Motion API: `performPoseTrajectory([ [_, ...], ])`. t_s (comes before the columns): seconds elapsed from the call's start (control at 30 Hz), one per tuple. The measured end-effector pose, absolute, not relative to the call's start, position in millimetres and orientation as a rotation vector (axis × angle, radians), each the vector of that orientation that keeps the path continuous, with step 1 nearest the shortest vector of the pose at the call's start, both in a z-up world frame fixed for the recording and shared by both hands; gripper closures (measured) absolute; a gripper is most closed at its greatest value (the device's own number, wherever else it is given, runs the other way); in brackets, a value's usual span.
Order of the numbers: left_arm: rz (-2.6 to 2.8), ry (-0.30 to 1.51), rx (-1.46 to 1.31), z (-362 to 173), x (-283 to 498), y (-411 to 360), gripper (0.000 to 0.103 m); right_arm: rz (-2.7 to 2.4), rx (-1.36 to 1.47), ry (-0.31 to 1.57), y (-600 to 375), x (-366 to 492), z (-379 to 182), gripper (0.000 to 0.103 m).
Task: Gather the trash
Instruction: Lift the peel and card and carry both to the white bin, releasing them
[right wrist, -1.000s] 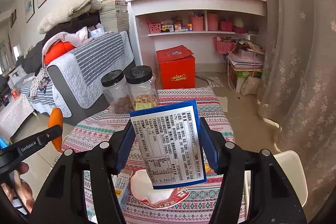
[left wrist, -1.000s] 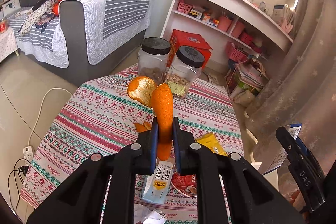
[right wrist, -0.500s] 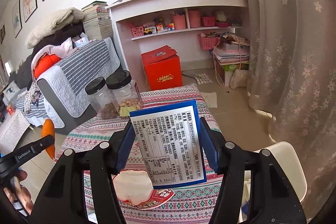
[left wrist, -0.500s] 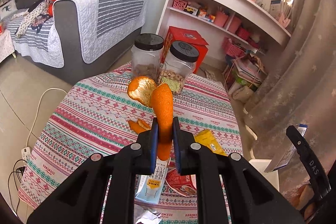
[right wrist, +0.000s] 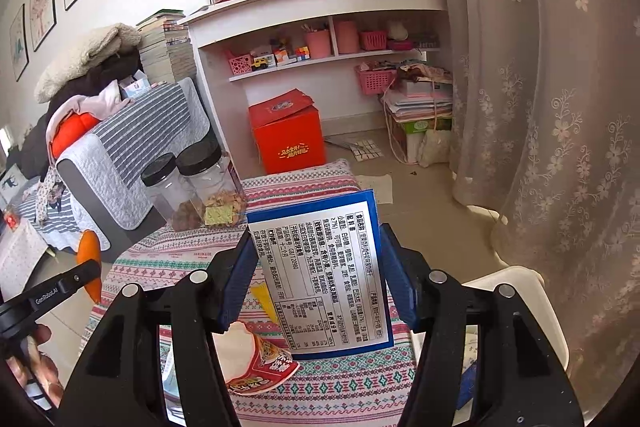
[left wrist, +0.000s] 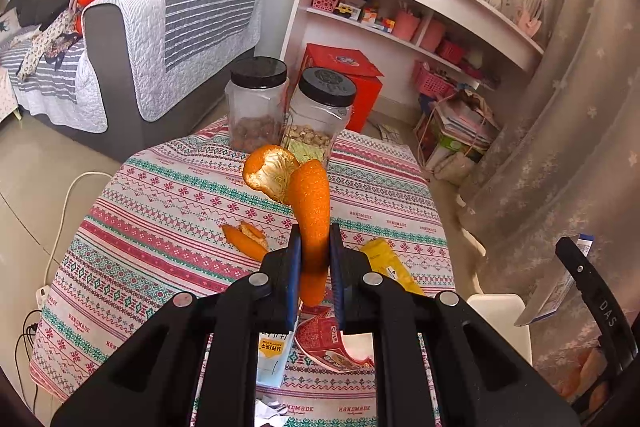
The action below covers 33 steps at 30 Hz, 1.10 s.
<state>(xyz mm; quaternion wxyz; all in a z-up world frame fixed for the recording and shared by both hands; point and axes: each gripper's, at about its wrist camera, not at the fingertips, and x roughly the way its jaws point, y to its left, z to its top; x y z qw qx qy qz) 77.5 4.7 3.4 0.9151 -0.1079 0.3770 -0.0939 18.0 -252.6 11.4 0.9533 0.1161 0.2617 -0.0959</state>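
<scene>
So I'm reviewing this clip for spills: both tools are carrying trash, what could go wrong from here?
The orange peel is pinched only near its lower end in the left tool, so its curled top could tear off and drop on the tablecloth. The blue box stands tall in the right tool, held by its edges; it might pivot or slip out.

Orange peel (left wrist: pixel 310 203); blue-bordered white packet (right wrist: pixel 324 275); red-green patterned tablecloth (left wrist: pixel 160 227); black-lidded jars (left wrist: pixel 256 107).
</scene>
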Motion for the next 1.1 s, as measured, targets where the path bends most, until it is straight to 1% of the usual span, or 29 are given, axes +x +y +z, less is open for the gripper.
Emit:
performPoseTrajectory([
  [0.53, -0.239, 0.776, -0.159, 1, 71, -37, 0.090, -0.290, 0.264, 0.528, -304, -15, 9, 0.046],
  [0.8, -0.301, 0.769, -0.119, 6, 61, -68, 0.090, -0.446, 0.237, 0.521, -351, -53, 0, 0.046],
  [0.93, -0.359, 0.774, -0.102, 10, 52, -91, 0.090, -0.500, 0.248, 0.550, -375, -70, -13, 0.046],
  [1.1, -0.458, 0.798, -0.053, 12, 41, -133, 0.090, -0.537, 0.321, 0.657, -392, -74, -41, 0.045],
])
